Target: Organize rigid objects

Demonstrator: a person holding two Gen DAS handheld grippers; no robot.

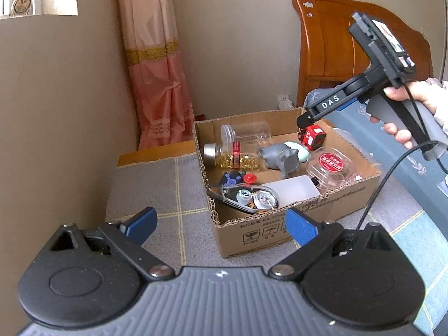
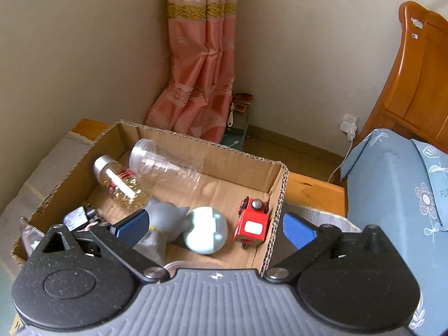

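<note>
An open cardboard box (image 1: 280, 226) (image 2: 280, 193) holds several rigid objects: a clear plastic jar (image 1: 246, 133) (image 2: 168, 165), a bottle of yellow capsules (image 1: 232, 155) (image 2: 120, 184), a grey animal figure (image 1: 282, 158) (image 2: 165, 224), a red toy car (image 1: 312, 137) (image 2: 252, 224), a round clear tub with a red label (image 1: 329, 168), a correction tape (image 1: 249, 196) and a white case (image 1: 296, 189). My left gripper (image 1: 221, 224) is open and empty in front of the box. My right gripper (image 2: 215, 229) (image 1: 303, 120) is open and empty, above the red toy car and the box's right wall.
The box sits on a grey checked cloth (image 1: 156, 190) over a wooden surface (image 2: 313, 190). A blue flowered bed (image 2: 392, 196) with a wooden headboard (image 1: 336, 56) lies to the right. A pink curtain (image 2: 201, 70) hangs in the corner. A black cable (image 1: 383, 184) trails from the right gripper.
</note>
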